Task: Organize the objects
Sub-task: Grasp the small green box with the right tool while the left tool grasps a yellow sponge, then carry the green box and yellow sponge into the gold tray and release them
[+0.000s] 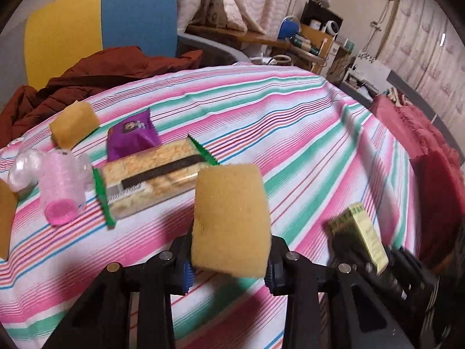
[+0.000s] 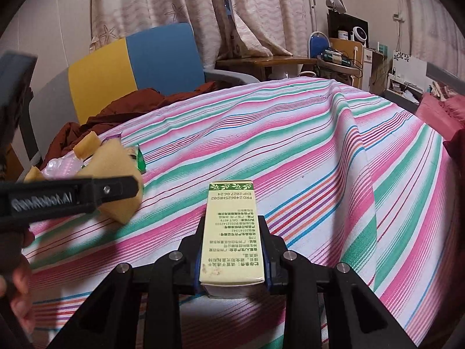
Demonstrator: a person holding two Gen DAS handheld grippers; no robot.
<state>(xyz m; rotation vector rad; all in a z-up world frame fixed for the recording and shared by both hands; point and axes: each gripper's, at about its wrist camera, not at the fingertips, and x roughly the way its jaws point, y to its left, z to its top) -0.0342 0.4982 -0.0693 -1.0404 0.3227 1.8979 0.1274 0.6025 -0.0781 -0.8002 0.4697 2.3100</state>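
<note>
My left gripper point(image 1: 229, 273) is shut on a yellow sponge point(image 1: 231, 218) and holds it above the striped tablecloth point(image 1: 290, 122). My right gripper point(image 2: 232, 273) is shut on a pale green printed box point(image 2: 231, 229), also above the cloth. The box and right gripper show at the right of the left wrist view point(image 1: 363, 232). The left gripper with its sponge point(image 2: 116, 163) shows at the left of the right wrist view. On the cloth to the left lie a second sponge point(image 1: 74, 123), a purple packet point(image 1: 132, 138), a long snack pack point(image 1: 151, 179) and a pink plastic bottle point(image 1: 59, 186).
A third sponge point(image 1: 5, 218) sits at the left edge. A yellow and blue chair point(image 1: 98, 26) with a dark red coat point(image 1: 87, 78) stands behind the table. A red cushion point(image 1: 430, 157) lies at the right. Cluttered shelves point(image 1: 314, 37) stand at the back.
</note>
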